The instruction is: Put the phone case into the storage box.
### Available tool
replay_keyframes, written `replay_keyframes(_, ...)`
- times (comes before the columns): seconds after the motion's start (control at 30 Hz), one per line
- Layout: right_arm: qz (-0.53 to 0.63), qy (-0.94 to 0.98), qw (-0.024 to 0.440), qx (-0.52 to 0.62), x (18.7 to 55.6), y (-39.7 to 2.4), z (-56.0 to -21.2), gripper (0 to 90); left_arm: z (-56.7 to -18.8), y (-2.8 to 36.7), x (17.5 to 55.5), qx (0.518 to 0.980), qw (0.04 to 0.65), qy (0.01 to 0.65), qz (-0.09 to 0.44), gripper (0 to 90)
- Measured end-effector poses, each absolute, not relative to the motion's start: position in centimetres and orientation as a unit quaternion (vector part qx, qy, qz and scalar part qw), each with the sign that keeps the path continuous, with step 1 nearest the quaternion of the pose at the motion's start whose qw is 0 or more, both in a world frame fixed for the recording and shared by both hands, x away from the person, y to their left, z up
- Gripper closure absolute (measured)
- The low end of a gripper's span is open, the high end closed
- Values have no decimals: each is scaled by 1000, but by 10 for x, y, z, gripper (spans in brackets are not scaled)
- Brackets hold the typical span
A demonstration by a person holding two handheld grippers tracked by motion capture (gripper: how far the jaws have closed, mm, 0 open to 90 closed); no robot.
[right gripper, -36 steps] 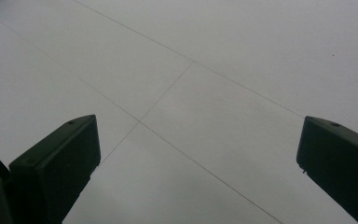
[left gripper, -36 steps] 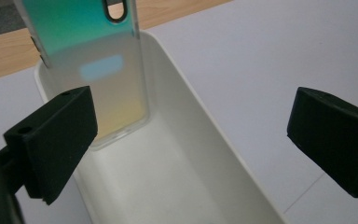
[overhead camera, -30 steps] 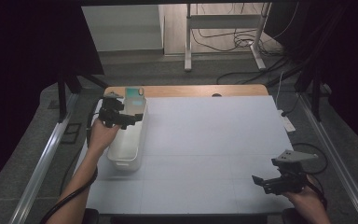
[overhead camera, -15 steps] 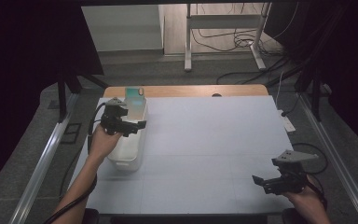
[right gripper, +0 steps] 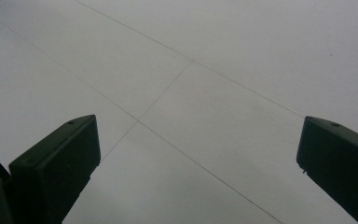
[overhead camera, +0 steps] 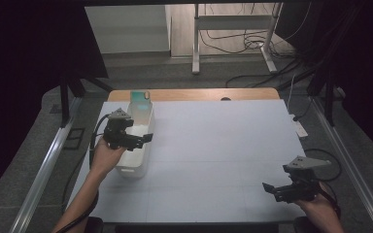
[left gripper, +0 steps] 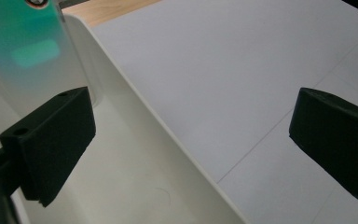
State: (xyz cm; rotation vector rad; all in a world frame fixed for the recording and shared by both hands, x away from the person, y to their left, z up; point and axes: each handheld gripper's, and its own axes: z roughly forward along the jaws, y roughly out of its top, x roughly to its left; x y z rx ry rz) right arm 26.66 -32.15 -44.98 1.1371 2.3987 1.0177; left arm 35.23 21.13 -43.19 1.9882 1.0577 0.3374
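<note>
A white oblong tub (overhead camera: pixel 134 171) lies along the left side of the white table (overhead camera: pixel 223 141). At its far end stands a translucent container with a teal top (overhead camera: pixel 140 101), which appears as a teal blur (left gripper: pixel 25 49) in the left gripper view. My left gripper (overhead camera: pixel 142 141) hovers open above the middle of the tub, pointing right. In its own view the left gripper (left gripper: pixel 193 140) straddles the tub's right wall (left gripper: pixel 168 135), one jaw over the inside, the other over the table. My right gripper (overhead camera: pixel 276 190) is open and holds nothing near the front right, just above the bare surface (right gripper: pixel 196 158).
A wooden strip (overhead camera: pixel 199 94) runs along the table's far edge. Metal rails flank both sides, with cables and a stand on the floor beyond. A small white item (overhead camera: pixel 299 128) sits at the right edge.
My left gripper has come back along the tub from its far end toward the middle. The right gripper has stayed put.
</note>
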Motion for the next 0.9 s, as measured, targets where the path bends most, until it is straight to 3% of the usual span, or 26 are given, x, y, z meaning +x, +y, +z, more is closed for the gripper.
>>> replay_keyframes(0.9, 349, 838, 148, 393, 267, -320, -450, 0, -435, 218, 301, 789, 431, 412, 145, 12)
